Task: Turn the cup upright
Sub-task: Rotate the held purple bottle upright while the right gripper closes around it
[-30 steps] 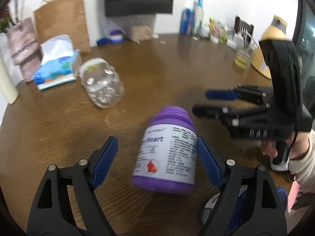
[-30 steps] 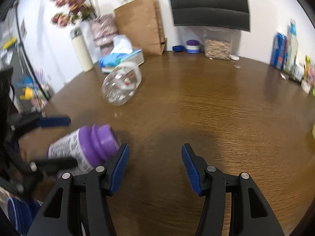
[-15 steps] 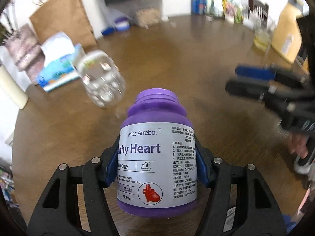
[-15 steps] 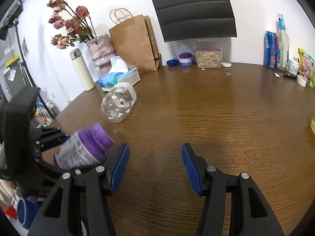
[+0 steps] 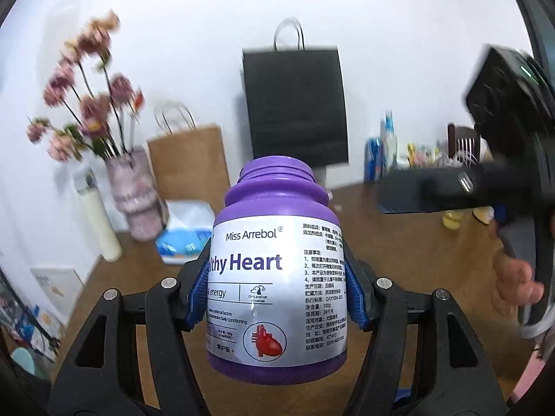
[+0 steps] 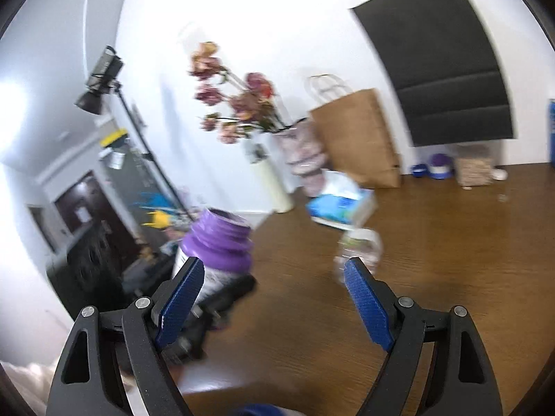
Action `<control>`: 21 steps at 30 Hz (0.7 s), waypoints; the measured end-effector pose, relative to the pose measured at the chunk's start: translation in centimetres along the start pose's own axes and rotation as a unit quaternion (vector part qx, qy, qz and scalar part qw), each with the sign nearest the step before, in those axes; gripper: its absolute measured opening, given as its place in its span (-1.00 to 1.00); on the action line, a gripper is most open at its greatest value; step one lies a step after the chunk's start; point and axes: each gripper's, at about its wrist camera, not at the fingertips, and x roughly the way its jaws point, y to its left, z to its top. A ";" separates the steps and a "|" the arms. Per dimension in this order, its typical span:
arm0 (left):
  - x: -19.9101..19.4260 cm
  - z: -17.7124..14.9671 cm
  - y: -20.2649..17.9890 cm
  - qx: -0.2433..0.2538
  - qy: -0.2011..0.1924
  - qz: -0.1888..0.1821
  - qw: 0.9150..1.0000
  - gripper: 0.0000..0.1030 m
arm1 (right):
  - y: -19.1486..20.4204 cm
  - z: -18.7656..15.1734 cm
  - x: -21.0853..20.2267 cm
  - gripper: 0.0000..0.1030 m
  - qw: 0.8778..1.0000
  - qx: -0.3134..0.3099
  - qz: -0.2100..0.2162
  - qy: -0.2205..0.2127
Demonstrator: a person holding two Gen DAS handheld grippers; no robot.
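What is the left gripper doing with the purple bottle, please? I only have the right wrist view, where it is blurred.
Observer: The left gripper is shut on the purple bottle, with a blue pad pressed against each side of its label.
Operator: Thank you. Which way up is it?
Observer: The label text reads level and the uncapped neck points up.
Operator: Is my gripper close to it?
Observer: The right gripper is off to the bottle's right, not touching it.

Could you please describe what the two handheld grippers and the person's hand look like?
Both the left gripper and the right gripper have black plastic arms with triangular cut-outs, silver pivot screws and blue textured pads. A bare hand shows beside a pale cable.
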 end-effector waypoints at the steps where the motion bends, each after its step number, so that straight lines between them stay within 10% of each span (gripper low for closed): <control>1: -0.6 0.1 0.0 0.004 -0.011 0.005 1.000 0.16 | 0.8 0.6 0.4 0.69 1.000 0.001 0.015 0.005; 7: -3.3 -0.5 0.4 0.001 -0.071 -0.008 0.997 0.16 | 4.5 2.0 4.0 0.68 0.996 0.016 0.063 0.053; 10: -3.4 -0.7 1.0 -0.007 -0.070 -0.008 0.997 0.16 | 5.4 1.7 4.9 0.15 0.993 0.025 0.094 0.059; 15: -4.1 -0.6 1.5 -0.009 -0.068 -0.022 0.997 0.21 | 8.0 1.6 4.4 0.15 0.997 -0.023 0.056 0.045; 17: -4.5 -0.4 1.7 -0.003 -0.063 -0.028 0.998 0.52 | 9.5 1.2 4.0 0.15 0.997 -0.074 0.012 0.031; 21: -5.6 -0.8 2.8 -0.028 -0.060 -0.065 0.996 0.33 | 12.9 -0.7 3.3 0.15 0.983 -0.174 -0.053 -0.004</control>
